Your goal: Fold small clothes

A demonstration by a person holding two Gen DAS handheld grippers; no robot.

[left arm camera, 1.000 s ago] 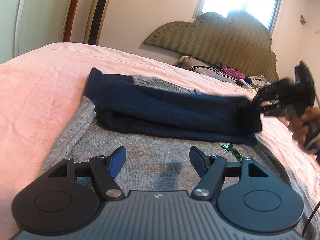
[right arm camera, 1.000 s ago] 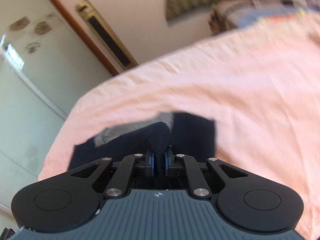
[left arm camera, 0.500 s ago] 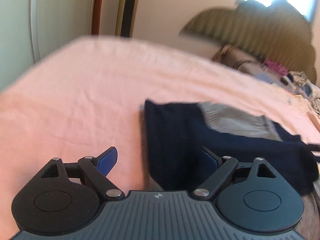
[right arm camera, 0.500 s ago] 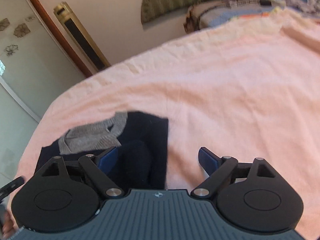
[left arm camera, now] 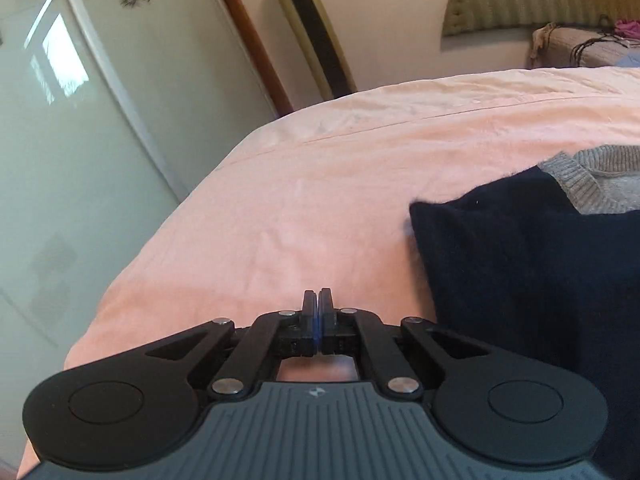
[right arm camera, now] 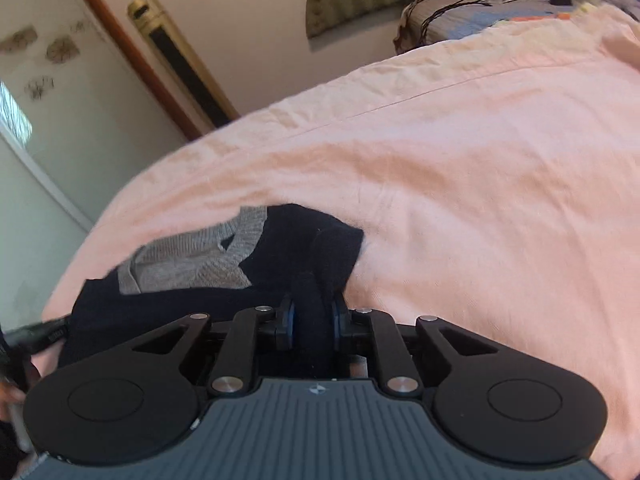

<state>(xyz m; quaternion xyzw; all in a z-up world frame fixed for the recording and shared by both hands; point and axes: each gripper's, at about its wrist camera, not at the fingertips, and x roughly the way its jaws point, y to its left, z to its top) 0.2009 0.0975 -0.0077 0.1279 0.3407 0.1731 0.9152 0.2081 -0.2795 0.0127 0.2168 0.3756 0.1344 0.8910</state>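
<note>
Both tools have just been closing after standing wide half a second ago. The left tool [left arm camera: 317,300] now has its jaws pressed together with nothing between them, over bare pink sheet just left of the sweater's near corner, so it appears to have missed the cloth. The right tool [right arm camera: 313,312] has clamped a thick roll of the navy sweater [right arm camera: 312,240], which lies folded on the bed [right arm camera: 480,200] with its grey collar [right arm camera: 192,256] showing. With only one side gripped, the next fold would likely drag unevenly unless the left tool reopens and takes the corner. A person's hand [right arm camera: 12,376] shows at the edge of the right wrist view. Behind the bed stand a headboard [left arm camera: 532,0] and a tall gold-and-black column [left arm camera: 308,28]; nothing blocks the cloth itself.
</note>
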